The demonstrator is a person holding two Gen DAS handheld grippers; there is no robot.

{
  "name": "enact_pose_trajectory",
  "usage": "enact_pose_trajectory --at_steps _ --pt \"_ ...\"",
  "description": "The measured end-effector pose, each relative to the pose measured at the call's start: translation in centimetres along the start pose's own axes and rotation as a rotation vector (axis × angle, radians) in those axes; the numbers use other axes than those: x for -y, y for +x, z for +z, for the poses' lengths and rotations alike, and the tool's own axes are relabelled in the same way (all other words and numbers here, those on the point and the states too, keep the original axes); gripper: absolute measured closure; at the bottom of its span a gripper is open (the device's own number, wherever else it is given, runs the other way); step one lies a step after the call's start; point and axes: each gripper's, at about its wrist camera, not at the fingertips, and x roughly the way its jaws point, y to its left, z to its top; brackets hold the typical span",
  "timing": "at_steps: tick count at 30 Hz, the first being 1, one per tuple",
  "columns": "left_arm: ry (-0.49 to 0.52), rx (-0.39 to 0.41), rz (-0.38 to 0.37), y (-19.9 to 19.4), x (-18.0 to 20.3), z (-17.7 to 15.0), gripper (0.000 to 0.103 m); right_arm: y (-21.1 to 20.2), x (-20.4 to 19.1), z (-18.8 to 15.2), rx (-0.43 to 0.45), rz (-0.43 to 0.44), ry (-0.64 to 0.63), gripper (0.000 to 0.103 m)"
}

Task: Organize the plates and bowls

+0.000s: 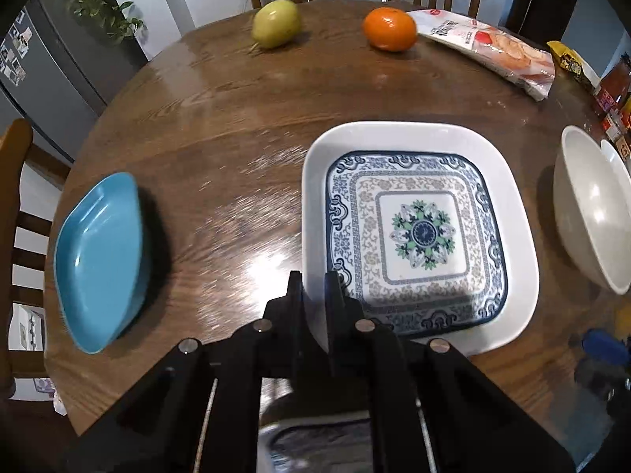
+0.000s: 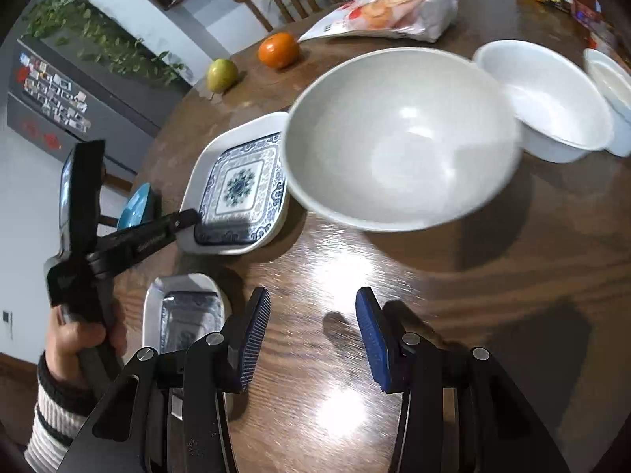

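Observation:
My left gripper (image 1: 313,280) is shut on the near-left rim of a white square plate (image 1: 508,165), which carries a blue-patterned square plate (image 1: 418,236). Both plates also show in the right wrist view (image 2: 209,157), with the left gripper (image 2: 189,218) clamped on the white rim. A blue plate (image 1: 98,260) lies at the table's left edge. My right gripper (image 2: 313,339) is open and empty above the table, just in front of a large grey-white bowl (image 2: 402,142). Two smaller white bowls (image 2: 548,98) sit behind it to the right.
A green pear (image 1: 276,23), an orange (image 1: 390,28) and a snack bag (image 1: 493,49) lie at the table's far side. Packets (image 1: 611,90) crowd the far right. A small glass dish (image 2: 183,311) sits near the front edge. Wooden chairs ring the round table (image 1: 221,149).

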Motion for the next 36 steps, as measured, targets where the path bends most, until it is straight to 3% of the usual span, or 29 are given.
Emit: enact_pose_trajectory --at_steps 9,19,24,27,36 --pt "-0.06 -0.008 -0.007 0.0 -3.7 -1.2 0.094 4.1 -4.9 2.8 -0.005 -0.015 -0.085 0.057" --pt "-0.059 0.008 -0.03 -0.2 -4.4 -1.6 0.094 7.8 -8.0 4.9 -0.001 -0.149 -0.171 0.057" --pt "-0.065 0.015 -0.043 -0.3 -4.8 -1.8 0.094 8.5 -8.6 5.1 0.001 -0.159 -0.198 0.089" --pt "-0.073 0.023 -0.042 -0.4 -4.8 -1.9 0.094 8.7 -8.8 5.4 0.008 -0.177 -0.217 0.093" --pt "-0.1 0.073 -0.042 -1.3 -5.2 -1.9 0.095 7.4 -8.9 5.6 0.013 -0.124 -0.213 0.094"
